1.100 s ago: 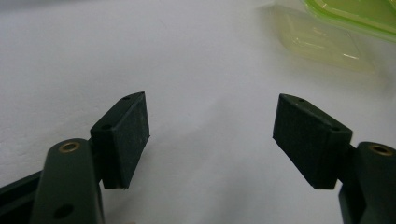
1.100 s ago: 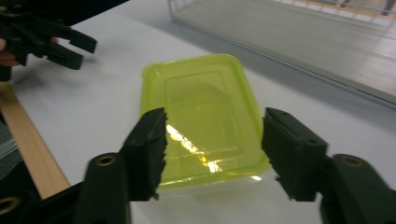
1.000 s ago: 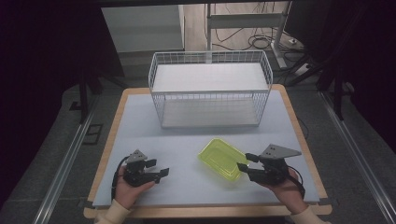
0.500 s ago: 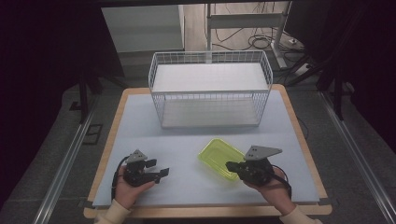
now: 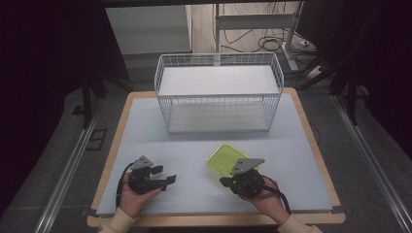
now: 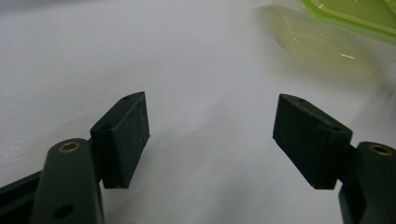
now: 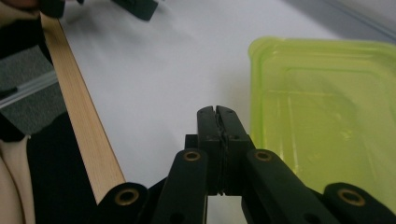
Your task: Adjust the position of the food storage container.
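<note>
Left claw: held low over the surface at its near left, jaws spread wide with nothing between them; the pale sheet shows through the gap in the left gripper view.
Right claw: jaws pressed together and empty, tip pointing left, just beside the near edge of the lid.
Green lid: a shallow translucent plastic piece (lid or tray, hard to tell), flat on the surface, near right of centre.
Wire basket: white, standing at the far middle, well apart from the lid.
Step in hand: judged as the approach to the lid; no grasp made.
Next move: the right claw would need to part its jaws, then take the lid's rim.
</note>
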